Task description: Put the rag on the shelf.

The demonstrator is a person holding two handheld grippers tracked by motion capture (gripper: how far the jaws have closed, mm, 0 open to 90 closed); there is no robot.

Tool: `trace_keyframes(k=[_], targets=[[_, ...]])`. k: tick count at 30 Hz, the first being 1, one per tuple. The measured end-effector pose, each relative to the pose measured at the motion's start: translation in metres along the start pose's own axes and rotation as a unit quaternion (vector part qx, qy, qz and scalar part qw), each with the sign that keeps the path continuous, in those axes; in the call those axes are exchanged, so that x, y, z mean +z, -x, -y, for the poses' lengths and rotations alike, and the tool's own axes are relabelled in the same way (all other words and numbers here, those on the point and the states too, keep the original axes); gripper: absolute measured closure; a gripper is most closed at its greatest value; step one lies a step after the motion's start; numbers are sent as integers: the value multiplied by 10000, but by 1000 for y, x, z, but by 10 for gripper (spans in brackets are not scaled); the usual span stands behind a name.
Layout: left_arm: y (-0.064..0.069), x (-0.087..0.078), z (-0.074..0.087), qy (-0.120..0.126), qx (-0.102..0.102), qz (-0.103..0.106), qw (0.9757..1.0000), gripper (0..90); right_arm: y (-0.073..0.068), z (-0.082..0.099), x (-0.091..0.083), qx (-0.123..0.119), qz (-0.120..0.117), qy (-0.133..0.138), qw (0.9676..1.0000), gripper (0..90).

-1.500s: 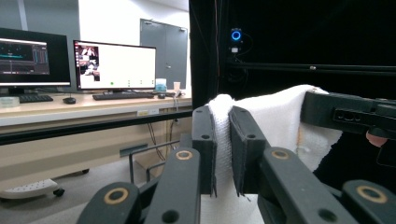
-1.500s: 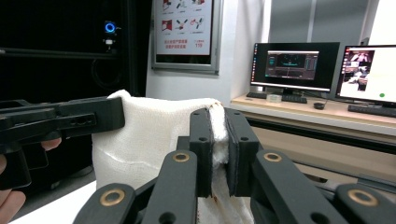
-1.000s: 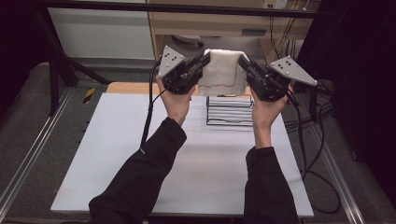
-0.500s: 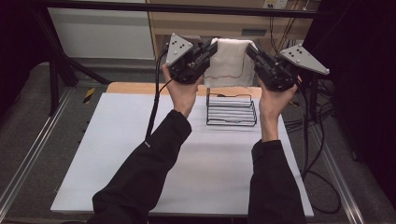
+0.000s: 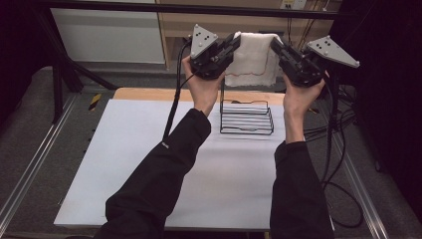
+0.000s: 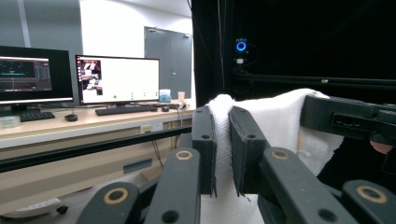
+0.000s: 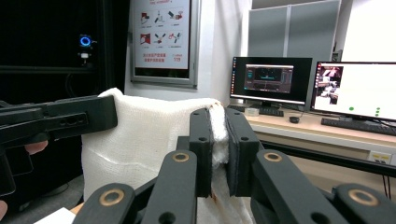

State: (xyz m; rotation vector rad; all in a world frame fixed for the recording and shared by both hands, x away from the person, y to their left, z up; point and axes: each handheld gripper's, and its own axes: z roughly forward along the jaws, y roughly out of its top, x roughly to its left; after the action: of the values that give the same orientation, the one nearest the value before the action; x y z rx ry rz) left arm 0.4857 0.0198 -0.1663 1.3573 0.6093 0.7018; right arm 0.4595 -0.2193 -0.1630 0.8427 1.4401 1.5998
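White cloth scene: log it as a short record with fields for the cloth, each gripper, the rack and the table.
cloth: white cloth, held up in the air, stretched between both grippers, hanging below them
left gripper: shut on the cloth's top corner
right gripper: shut on the other top corner
rack: black wire rack, on the table beneath the cloth
table: white top

Both arms raised, left tool (image 5: 234,42) and right tool (image 5: 274,46) clamped tight, facing inward
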Motion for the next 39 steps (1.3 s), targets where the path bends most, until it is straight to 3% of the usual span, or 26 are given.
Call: trace_keyframes(k=[18,39], targets=[[-18,33,4,-82,-34,-138,9999,810,20,2,30,-4,45,-155,9999,827],[-39,56,30,-425,47,-172,9989,809,33,26,53,91,37,-517,9986,826]])
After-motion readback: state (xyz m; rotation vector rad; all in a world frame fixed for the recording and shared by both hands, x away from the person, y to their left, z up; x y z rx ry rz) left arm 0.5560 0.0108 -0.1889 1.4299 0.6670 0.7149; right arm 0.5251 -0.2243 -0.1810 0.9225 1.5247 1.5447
